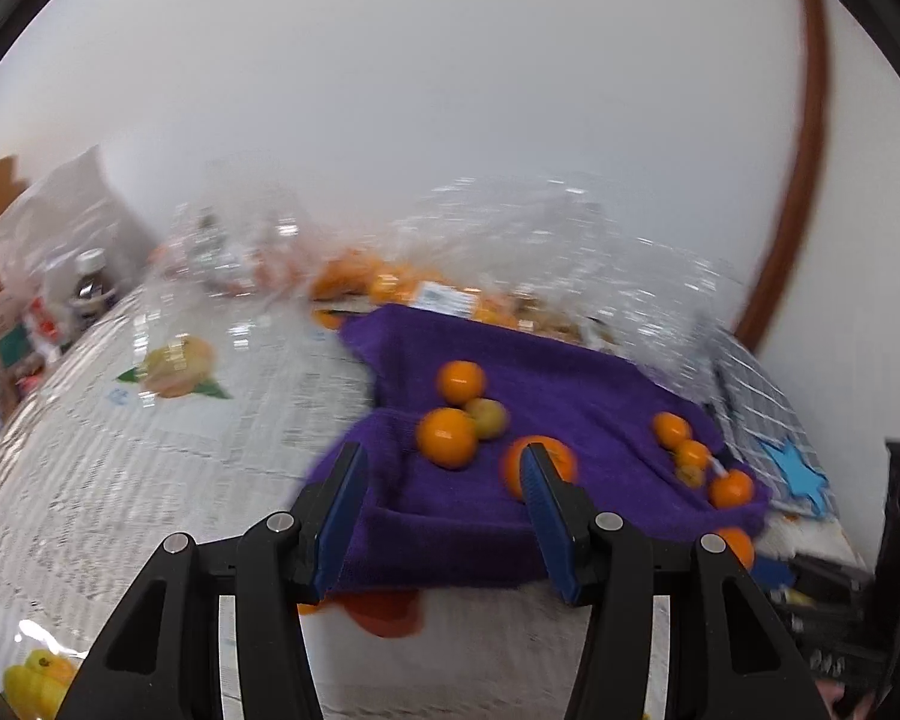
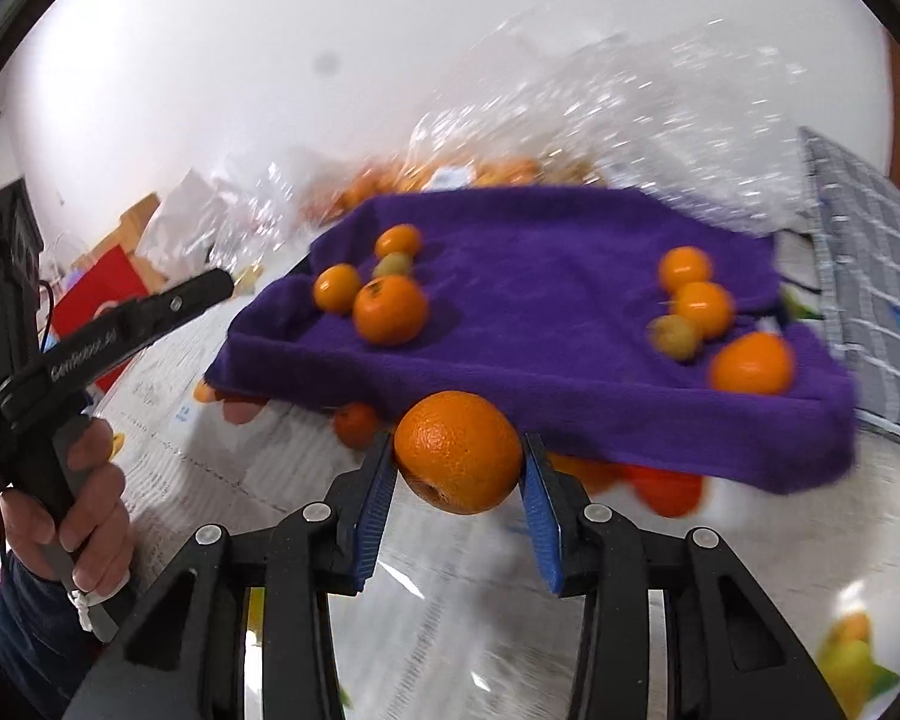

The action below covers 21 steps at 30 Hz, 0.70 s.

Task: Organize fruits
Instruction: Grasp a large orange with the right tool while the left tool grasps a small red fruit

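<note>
A purple towel (image 1: 570, 396) (image 2: 540, 264) lies on the table with two groups of small oranges and greenish fruits on it. The left group (image 1: 450, 435) (image 2: 390, 307) has three oranges and a green fruit. The right group (image 1: 693, 456) (image 2: 702, 306) runs along the towel's right side. My left gripper (image 1: 441, 465) is open and empty, at the towel's near edge. Its body also shows at the left of the right wrist view (image 2: 120, 324). My right gripper (image 2: 457, 457) is shut on a large orange (image 2: 457, 450), held just before the towel's front edge.
Clear plastic bags of oranges (image 1: 438, 282) (image 2: 510, 168) lie behind the towel. A fruit-print tablecloth (image 1: 150, 420) covers the table. A grey checked cloth (image 1: 768, 420) (image 2: 858, 240) lies to the right. Boxes and bottles (image 1: 42, 312) stand at far left. Another orange (image 2: 357, 423) sits under the towel's edge.
</note>
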Each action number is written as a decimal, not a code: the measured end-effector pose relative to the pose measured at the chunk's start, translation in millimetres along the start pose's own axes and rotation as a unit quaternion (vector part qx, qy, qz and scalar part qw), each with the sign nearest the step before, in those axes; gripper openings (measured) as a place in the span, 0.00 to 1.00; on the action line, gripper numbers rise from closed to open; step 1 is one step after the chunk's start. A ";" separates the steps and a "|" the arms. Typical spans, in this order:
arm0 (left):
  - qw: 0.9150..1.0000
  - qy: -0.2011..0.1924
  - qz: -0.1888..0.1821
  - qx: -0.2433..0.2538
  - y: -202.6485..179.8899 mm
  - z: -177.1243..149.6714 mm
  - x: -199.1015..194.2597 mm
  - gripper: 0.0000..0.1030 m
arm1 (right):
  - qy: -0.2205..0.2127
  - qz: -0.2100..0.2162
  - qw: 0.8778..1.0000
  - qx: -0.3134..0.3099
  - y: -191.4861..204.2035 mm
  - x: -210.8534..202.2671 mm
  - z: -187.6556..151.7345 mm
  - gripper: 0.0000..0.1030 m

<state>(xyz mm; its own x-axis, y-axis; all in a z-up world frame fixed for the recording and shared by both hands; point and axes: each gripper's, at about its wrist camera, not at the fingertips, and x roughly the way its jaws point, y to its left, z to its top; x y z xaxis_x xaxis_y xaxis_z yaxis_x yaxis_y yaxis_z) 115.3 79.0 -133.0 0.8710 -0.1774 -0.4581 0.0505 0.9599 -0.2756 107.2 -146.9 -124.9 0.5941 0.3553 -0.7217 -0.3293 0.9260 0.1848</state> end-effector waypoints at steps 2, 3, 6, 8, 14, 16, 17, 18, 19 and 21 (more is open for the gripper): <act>0.999 0.005 -0.031 0.022 -13.9 -5.7 -3.6 0.49 | -0.010 -0.022 1.000 -0.006 -10.5 -10.6 -3.7 0.40; 0.998 0.010 -0.043 0.032 -20.5 -9.2 -4.3 0.49 | -0.013 -0.031 0.999 -0.008 -15.8 -15.0 -5.6 0.40; 0.995 0.047 -0.065 0.066 -41.3 -21.8 -0.7 0.49 | -0.009 -0.062 0.998 -0.001 -38.8 -26.9 -17.2 0.40; 0.992 0.068 -0.083 0.069 -47.7 -26.6 2.6 0.49 | -0.001 -0.063 0.998 0.015 -51.0 -31.3 -22.2 0.40; 0.988 0.123 -0.065 0.062 -53.4 -31.7 24.9 0.45 | -0.004 -0.055 0.997 0.046 -63.5 -37.9 -28.4 0.40; 0.987 0.136 -0.057 0.069 -58.9 -33.4 32.3 0.44 | -0.001 -0.055 0.998 0.037 -60.0 -36.9 -27.9 0.40; 0.985 0.144 -0.054 0.075 -62.8 -34.2 37.1 0.44 | 0.000 -0.054 0.998 0.032 -58.1 -36.3 -27.9 0.40; 0.984 0.149 -0.049 0.078 -66.2 -34.6 41.6 0.43 | 0.002 -0.053 0.998 0.028 -56.2 -35.6 -27.8 0.40; 0.984 0.152 -0.044 0.079 -67.3 -34.8 43.6 0.42 | 0.002 -0.053 0.998 0.027 -55.6 -35.3 -27.9 0.40; 0.984 0.158 -0.030 0.072 -68.5 -34.7 50.2 0.37 | 0.004 -0.053 0.998 0.031 -57.2 -34.6 -28.5 0.40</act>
<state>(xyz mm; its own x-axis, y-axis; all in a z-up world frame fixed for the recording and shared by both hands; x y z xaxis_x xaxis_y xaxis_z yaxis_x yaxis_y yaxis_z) 138.6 -3.2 -166.5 0.6698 -0.2719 -0.6910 0.1862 0.9623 -0.1982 84.6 -215.8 -129.5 0.6170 0.2535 -0.7450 -0.2185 0.9647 0.1473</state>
